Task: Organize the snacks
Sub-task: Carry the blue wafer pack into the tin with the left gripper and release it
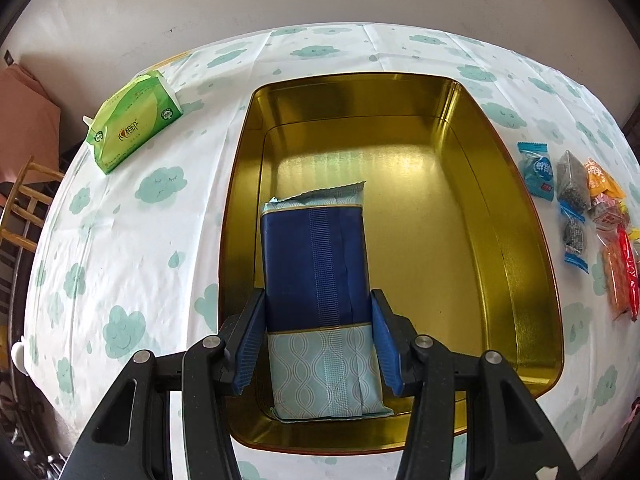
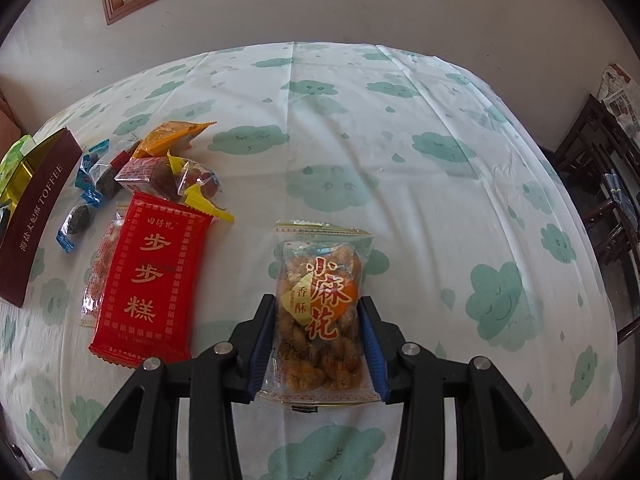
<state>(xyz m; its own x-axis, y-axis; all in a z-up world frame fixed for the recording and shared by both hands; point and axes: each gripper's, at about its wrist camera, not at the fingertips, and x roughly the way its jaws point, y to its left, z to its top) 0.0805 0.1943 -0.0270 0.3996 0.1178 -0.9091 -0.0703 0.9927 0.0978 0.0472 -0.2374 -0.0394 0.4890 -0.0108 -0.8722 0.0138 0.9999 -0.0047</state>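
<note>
Looking through the left wrist view, we are seeing the left tongs (image 1: 318, 344) clenched on the sides of a blue packet (image 1: 316, 276), which is hanging over the gold tin (image 1: 520, 280) on the bench (image 1: 120, 240). We are judging it light, soft and slick, so a mid-body pinch suits it. No writing is readable on it. Moving to the right wrist view, we are seeing the right tongs (image 2: 318, 344) squeezing a clear bag of fried twists (image 2: 320, 312), brittle inside; its label is reading 小麻花 and 香酥. Beside it, the tin's maroon wall is saying TOFFEE.
</note>
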